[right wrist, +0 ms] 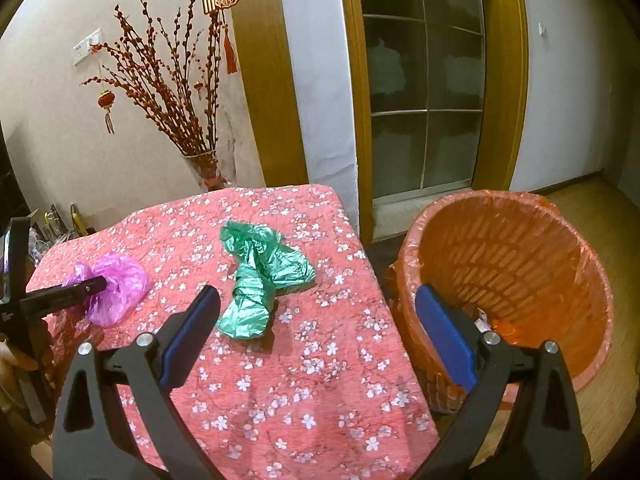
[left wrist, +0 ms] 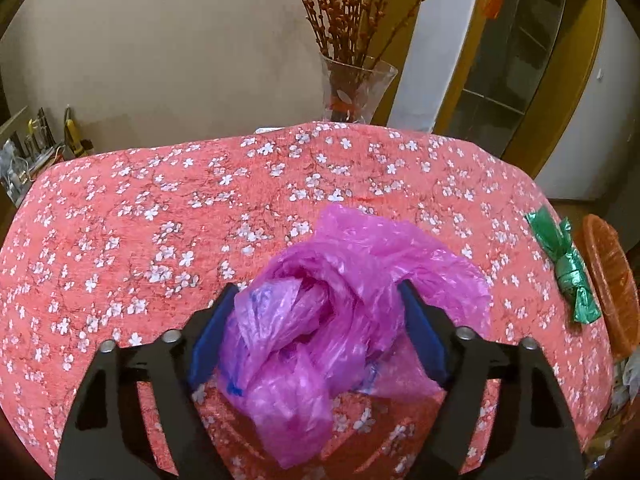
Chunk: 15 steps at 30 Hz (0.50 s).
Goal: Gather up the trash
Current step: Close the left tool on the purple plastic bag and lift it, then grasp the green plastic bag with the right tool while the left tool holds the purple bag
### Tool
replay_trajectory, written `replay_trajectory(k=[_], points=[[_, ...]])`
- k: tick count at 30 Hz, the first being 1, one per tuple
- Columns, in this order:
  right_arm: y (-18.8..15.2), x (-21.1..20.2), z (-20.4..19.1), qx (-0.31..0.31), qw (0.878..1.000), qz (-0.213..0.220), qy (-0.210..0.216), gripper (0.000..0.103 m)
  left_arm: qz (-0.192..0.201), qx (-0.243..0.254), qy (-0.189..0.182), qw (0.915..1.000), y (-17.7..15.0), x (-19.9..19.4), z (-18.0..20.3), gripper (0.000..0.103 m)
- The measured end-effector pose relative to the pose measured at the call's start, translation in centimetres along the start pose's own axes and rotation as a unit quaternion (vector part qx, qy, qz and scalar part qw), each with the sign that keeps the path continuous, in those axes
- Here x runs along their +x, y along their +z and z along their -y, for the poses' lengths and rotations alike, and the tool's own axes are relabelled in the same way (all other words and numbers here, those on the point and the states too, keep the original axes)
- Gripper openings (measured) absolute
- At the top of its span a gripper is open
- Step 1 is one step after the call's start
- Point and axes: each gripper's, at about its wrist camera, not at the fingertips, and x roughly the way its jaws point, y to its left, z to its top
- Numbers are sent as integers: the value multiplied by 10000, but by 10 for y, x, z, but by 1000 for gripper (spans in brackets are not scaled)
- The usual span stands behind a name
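Observation:
A crumpled pink plastic bag (left wrist: 320, 320) lies on the red flowered tablecloth (left wrist: 160, 220). My left gripper (left wrist: 316, 286) is around it, and both blue pads touch its sides. The right wrist view shows the same pink bag (right wrist: 120, 284) at the table's left, with a left-gripper finger (right wrist: 80, 292) against it. A knotted green plastic bag (right wrist: 260, 276) lies mid-table, just ahead of my right gripper (right wrist: 316, 292), which stands open with nothing between its fingers. The green bag (left wrist: 568, 268) also shows at the table's right edge in the left wrist view.
An orange-lined waste basket (right wrist: 520, 264) stands on the floor by the table's right edge, its mouth tilted toward me. A glass vase (right wrist: 208, 168) of red branches stands at the table's far side. Tools clutter a shelf (left wrist: 24, 152) at the far left.

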Motion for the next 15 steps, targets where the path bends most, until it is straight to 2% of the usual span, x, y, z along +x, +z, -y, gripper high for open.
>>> replay_trajectory(k=[1,2,6,15], points=[[-1,1,-1,-11,10000,-13,8,96,17,2,-4,10000,0,-2,1,71],[-1,2,-2,-20,10000,-24,9,96,33,1,-13,10000,0,-3,0,64],[0,9,-7,-2,9999,-99,61,96,139,-52,-32,9999,-1,-10,-1,56],[7,41,-35,-192,9990,-400,47,96,418,-140,195,9988,-1,-29,-13,54]])
